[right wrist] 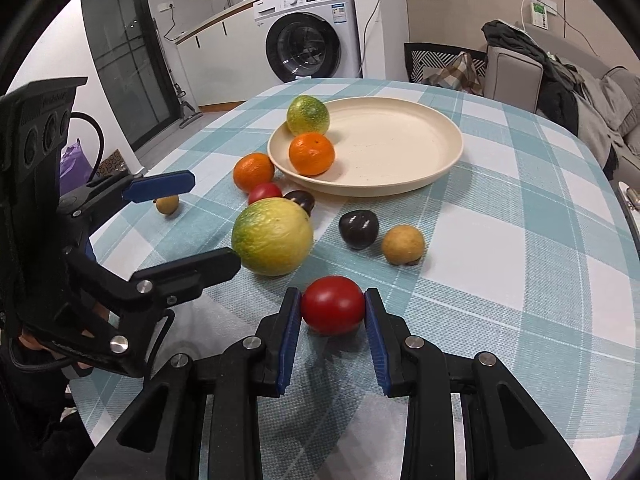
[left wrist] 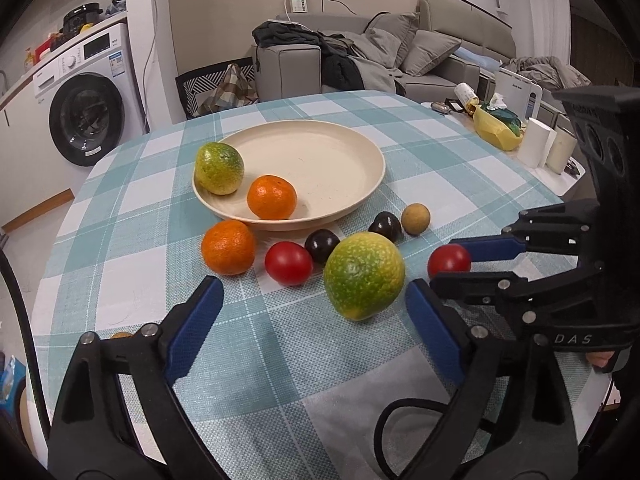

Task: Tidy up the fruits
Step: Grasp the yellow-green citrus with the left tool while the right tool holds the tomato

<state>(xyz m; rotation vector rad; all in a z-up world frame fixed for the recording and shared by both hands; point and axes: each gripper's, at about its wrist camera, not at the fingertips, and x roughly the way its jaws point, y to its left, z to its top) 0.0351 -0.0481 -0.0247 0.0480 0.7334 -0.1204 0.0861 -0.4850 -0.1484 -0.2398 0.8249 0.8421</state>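
Red tomato [right wrist: 333, 311]: sitting clamped between right gripper [right wrist: 333, 320] pads.
Left gripper [left wrist: 314, 312]: hanging released, nothing between its fingers.
Plate [left wrist: 344, 204]: holding two citrus fruits.

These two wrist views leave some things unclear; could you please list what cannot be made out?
- Small brown fruit, left wrist view: mostly hidden behind the left gripper.
- Second red tomato, right wrist view: partly covered by the large green-yellow fruit.
- Whether the red tomato held by the right gripper is lifted off the tablecloth: neither view settles it.
- Washing machine labels: too small.
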